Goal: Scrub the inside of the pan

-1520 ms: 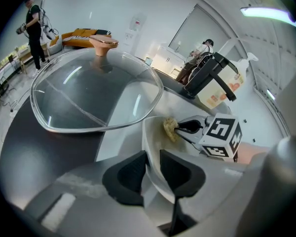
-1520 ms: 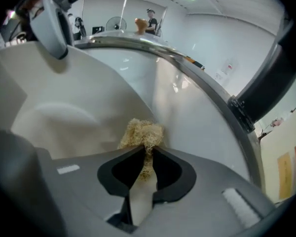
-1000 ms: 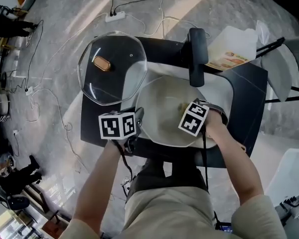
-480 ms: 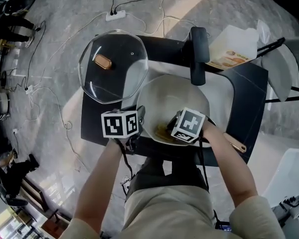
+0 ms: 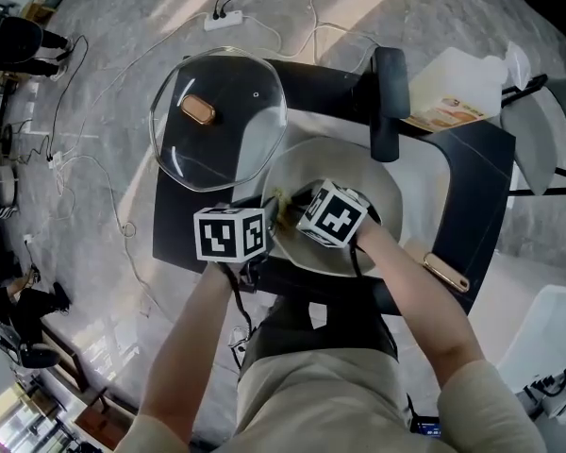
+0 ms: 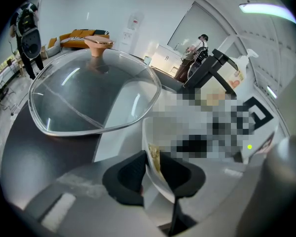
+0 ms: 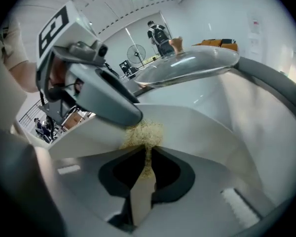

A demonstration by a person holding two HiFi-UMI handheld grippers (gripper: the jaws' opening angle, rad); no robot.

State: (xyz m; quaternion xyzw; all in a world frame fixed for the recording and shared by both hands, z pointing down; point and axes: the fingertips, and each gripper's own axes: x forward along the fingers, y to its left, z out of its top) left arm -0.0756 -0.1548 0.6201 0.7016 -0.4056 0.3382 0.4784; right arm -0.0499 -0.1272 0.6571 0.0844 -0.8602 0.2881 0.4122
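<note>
A cream pan [image 5: 382, 185] with a black handle [image 5: 390, 102] sits on the black table. My left gripper [image 5: 264, 242] is shut on the pan's near-left rim [image 6: 149, 141], one finger outside the wall and one inside. Down inside the pan, my right gripper [image 5: 291, 203] is shut on a yellowish scrub pad [image 7: 143, 132]. The pad presses on the inner wall [image 7: 207, 132] right beside the left gripper [image 7: 101, 100]. A bit of the pad [image 6: 154, 159] shows just inside the rim in the left gripper view.
A glass lid [image 5: 217, 121] with a copper knob lies on the table to the pan's left. A white packet [image 5: 453, 92] sits at the far right, a copper-coloured piece [image 5: 448, 274] at the near right edge. Cables and a power strip [image 5: 224, 15] lie on the floor.
My right gripper has swept the pad across the inside of the pan from the right-near side to the left rim. The left gripper has kept its hold on the rim.
</note>
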